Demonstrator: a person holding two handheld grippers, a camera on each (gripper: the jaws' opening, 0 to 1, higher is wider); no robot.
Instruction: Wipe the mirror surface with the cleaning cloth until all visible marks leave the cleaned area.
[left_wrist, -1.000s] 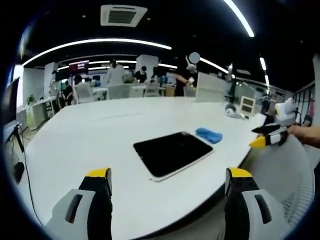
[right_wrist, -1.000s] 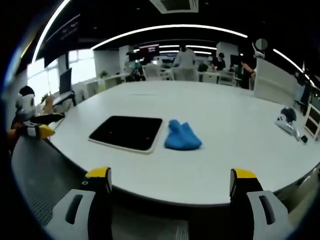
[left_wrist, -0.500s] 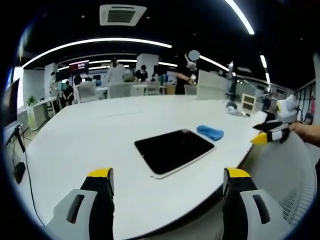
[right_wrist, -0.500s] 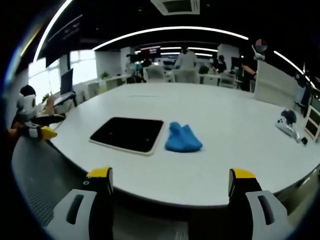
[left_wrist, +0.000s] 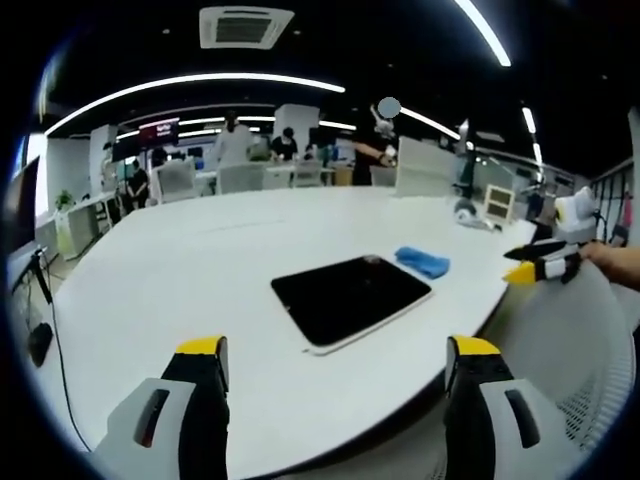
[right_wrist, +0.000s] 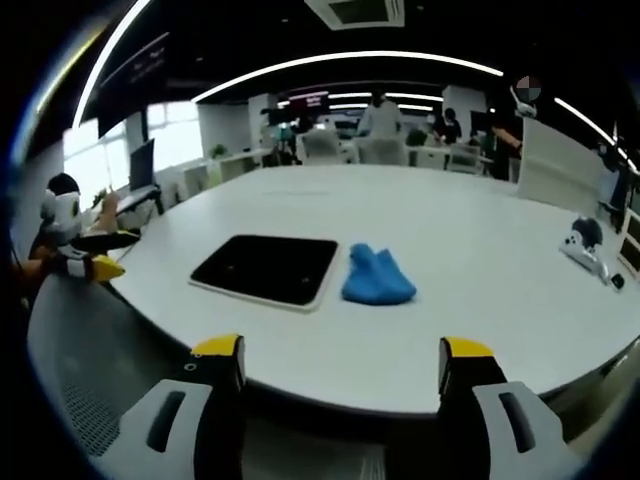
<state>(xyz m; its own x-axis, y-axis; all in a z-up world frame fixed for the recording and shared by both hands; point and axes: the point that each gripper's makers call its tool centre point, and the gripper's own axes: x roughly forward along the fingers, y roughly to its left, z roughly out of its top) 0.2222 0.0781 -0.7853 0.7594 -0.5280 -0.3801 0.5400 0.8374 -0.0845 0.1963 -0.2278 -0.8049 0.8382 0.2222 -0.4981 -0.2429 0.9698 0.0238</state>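
Right gripper view: cloth beyond claw (parted).

White table bears mirror, blue cloth, white controller.

Both views low, off desk edge, facing across it from different sides, perhaps adjacent; shared: mirror, cloth, office background.
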